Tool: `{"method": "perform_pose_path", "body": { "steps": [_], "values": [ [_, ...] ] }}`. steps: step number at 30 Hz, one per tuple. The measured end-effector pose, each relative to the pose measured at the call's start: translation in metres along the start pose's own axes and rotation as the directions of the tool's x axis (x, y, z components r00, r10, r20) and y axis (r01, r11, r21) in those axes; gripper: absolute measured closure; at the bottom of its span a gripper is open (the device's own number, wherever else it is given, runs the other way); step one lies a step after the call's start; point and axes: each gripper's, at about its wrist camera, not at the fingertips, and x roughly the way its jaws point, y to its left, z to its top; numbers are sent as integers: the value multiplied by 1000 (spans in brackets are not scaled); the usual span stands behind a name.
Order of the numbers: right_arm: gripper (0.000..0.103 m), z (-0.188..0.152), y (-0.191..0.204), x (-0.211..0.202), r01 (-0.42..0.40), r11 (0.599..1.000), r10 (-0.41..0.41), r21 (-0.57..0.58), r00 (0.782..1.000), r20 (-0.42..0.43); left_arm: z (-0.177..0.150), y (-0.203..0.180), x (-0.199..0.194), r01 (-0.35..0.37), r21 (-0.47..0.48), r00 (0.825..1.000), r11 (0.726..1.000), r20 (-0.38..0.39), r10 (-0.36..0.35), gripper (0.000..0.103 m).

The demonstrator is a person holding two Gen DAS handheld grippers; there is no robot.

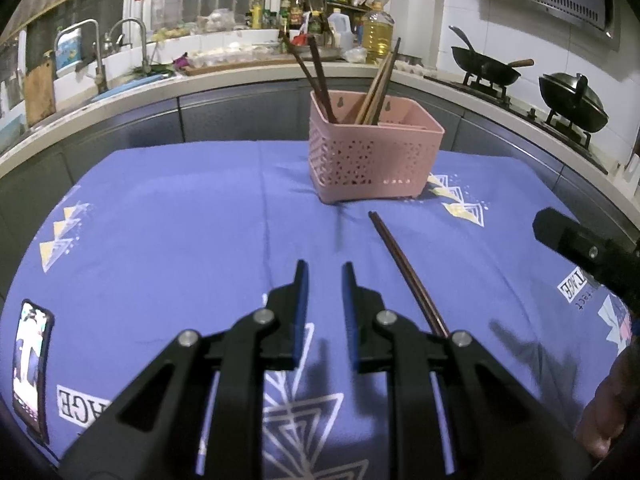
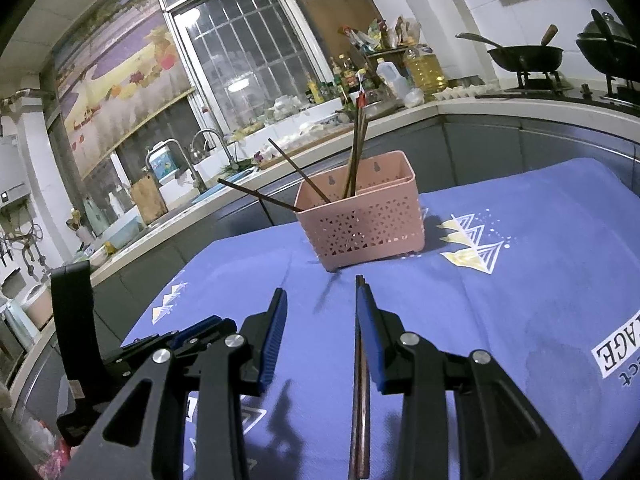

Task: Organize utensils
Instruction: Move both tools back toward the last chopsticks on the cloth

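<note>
One loose chopstick left to pick up

Your right gripper (image 2: 320, 300) gapes wide over the chopstick (image 1: 404, 270), which lies on the blue cloth (image 1: 180, 220), seemingly along its right pad; your left gripper (image 1: 325, 276) idles narrow and empty. Straddle it, close, then lift to the pink basket (image 1: 372, 156) with clear cloth around
</note>
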Motion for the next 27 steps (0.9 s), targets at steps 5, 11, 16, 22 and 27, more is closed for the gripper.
{"method": "perform_pose_path", "body": {
  "steps": [5,11,16,22,27],
  "values": [
    [65,-2,1,5,1,1000,-1,-7,1000,-15,-2,3,3,2,-5,1000,1000,-8,-2,88],
    [65,-5,-2,13,20,1000,-20,-2,999,-47,-4,6,4,5,-14,1000,1000,-12,-5,88],
    [66,-6,-1,17,25,1000,-26,-10,998,-59,-5,7,5,7,-18,1000,1000,-15,-7,88],
    [66,-6,0,20,28,999,-30,-22,997,-67,-6,10,7,5,-26,1000,1000,-14,-5,88],
    [66,-12,-4,33,74,994,-84,-78,988,-132,-6,13,8,-1,-34,1000,999,-14,1,88]
  ]
}}
